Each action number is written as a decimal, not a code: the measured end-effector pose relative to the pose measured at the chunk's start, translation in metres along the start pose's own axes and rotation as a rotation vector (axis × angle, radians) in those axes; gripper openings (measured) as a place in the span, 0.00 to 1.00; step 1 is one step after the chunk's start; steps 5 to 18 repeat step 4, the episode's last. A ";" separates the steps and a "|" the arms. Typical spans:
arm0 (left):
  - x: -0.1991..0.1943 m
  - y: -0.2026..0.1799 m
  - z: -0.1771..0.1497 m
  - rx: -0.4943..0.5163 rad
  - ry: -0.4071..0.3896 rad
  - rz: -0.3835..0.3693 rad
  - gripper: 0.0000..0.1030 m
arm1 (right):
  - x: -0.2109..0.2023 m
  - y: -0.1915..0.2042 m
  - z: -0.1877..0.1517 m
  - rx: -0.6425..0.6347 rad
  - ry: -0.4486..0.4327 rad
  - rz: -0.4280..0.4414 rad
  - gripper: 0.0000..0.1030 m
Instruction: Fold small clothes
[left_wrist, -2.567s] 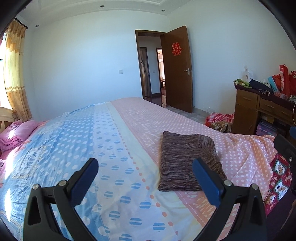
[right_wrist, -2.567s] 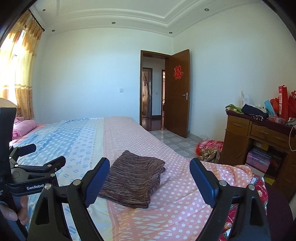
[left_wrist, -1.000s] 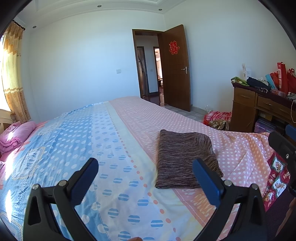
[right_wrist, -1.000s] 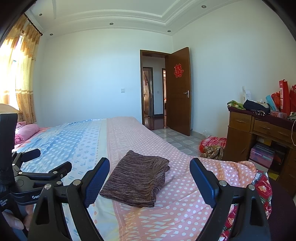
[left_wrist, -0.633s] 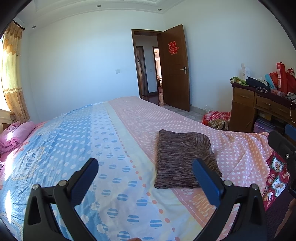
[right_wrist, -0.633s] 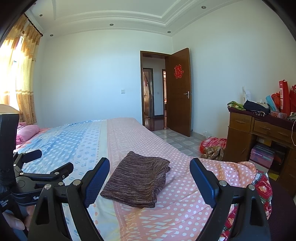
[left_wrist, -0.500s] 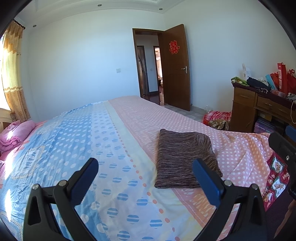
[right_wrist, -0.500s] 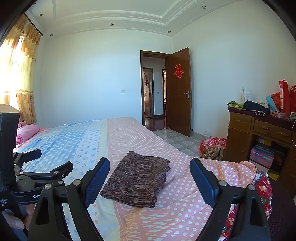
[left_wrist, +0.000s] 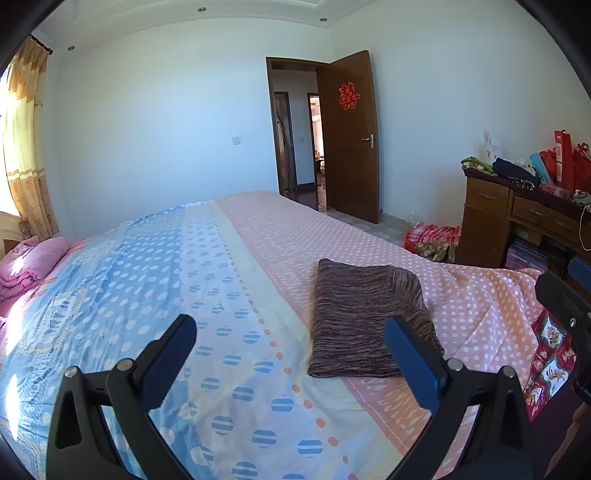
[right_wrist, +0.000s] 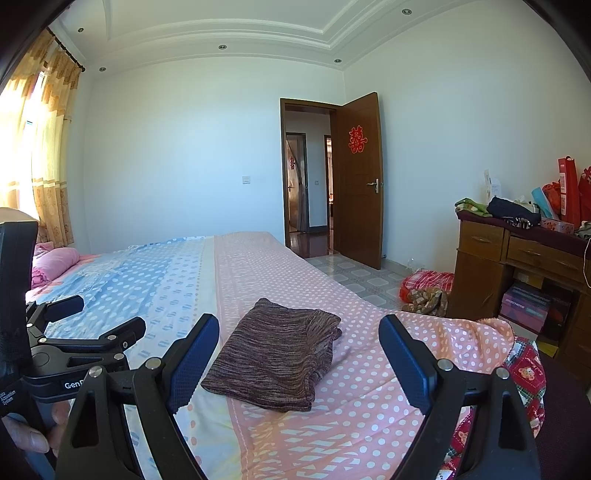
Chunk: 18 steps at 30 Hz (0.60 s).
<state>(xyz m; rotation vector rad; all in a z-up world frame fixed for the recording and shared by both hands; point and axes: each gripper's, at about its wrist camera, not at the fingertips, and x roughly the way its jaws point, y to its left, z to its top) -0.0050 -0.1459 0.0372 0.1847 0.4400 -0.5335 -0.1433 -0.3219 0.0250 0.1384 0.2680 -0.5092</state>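
Note:
A brown knit garment (left_wrist: 365, 314) lies folded in a neat rectangle on the pink dotted side of the bed (left_wrist: 221, 295); it also shows in the right wrist view (right_wrist: 277, 350). My left gripper (left_wrist: 290, 347) is open and empty, held above the bed's near end, left of the garment. My right gripper (right_wrist: 299, 350) is open and empty, held above the near edge with the garment between its fingers in view but farther off. The left gripper's body (right_wrist: 74, 347) shows at the left of the right wrist view.
A pink pillow (left_wrist: 29, 266) lies at the bed's far left. A wooden desk (right_wrist: 517, 269) piled with bags stands at the right. A red bundle (right_wrist: 424, 288) sits on the tiled floor. An open brown door (right_wrist: 360, 181) is at the back.
Both grippers have drifted only slightly; the view shifted a little. The folded garment has not moved. Both grippers stay open.

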 end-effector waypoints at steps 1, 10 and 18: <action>0.001 0.000 0.000 -0.001 0.002 0.003 1.00 | 0.000 0.000 0.000 0.000 0.000 0.000 0.86; 0.003 0.001 0.000 -0.002 0.012 0.007 1.00 | 0.001 0.000 0.000 0.000 0.001 -0.005 0.86; 0.003 0.001 0.000 -0.002 0.012 0.007 1.00 | 0.001 0.000 0.000 0.000 0.001 -0.005 0.86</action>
